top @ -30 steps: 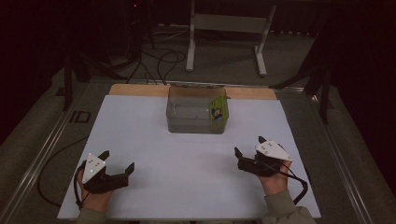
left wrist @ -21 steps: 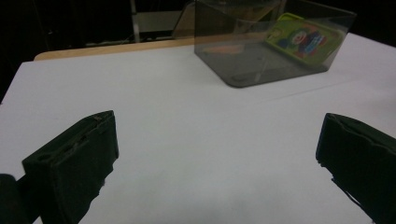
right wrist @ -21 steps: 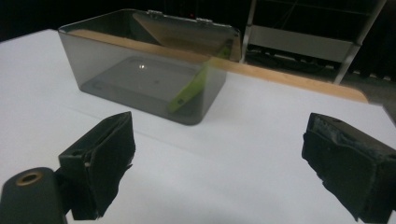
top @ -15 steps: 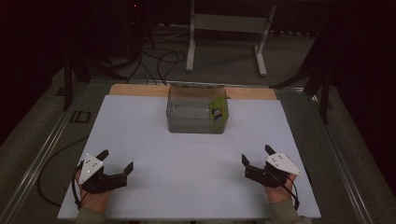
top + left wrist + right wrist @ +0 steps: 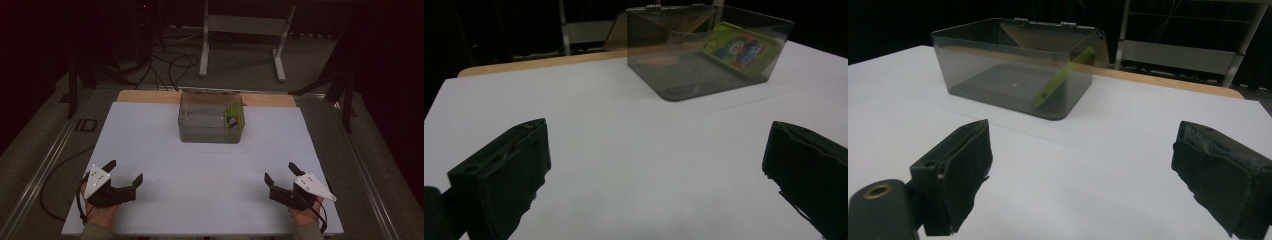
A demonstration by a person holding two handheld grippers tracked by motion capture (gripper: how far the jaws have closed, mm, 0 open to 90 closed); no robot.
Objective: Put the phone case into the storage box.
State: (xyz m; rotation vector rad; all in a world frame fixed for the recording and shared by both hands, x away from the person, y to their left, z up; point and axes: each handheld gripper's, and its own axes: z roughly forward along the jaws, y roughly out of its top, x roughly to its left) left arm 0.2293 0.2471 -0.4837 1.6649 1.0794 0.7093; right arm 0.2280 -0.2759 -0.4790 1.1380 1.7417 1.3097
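Note:
A clear smoky plastic box (image 5: 211,122) (image 5: 704,47) (image 5: 1013,65) with its lid open stands at the far middle of the white table (image 5: 210,165). Inside it a green phone case (image 5: 233,119) (image 5: 744,50) (image 5: 1062,77) leans against the right wall. My left gripper (image 5: 123,173) (image 5: 656,170) rests open near the front left corner, nothing between its jaws. My right gripper (image 5: 281,173) (image 5: 1090,170) rests open near the front right corner, also holding nothing. Both point toward the box from well short of it.
A wooden strip (image 5: 150,96) edges the table's far side. Beyond it stand a white metal frame (image 5: 245,35) and cables on the floor (image 5: 165,65). Metal rails (image 5: 45,165) run along the table's left and right sides.
Both grippers have drawn back toward the front edge, the right one more so and slightly rightward. Both stay open. The box has not moved.

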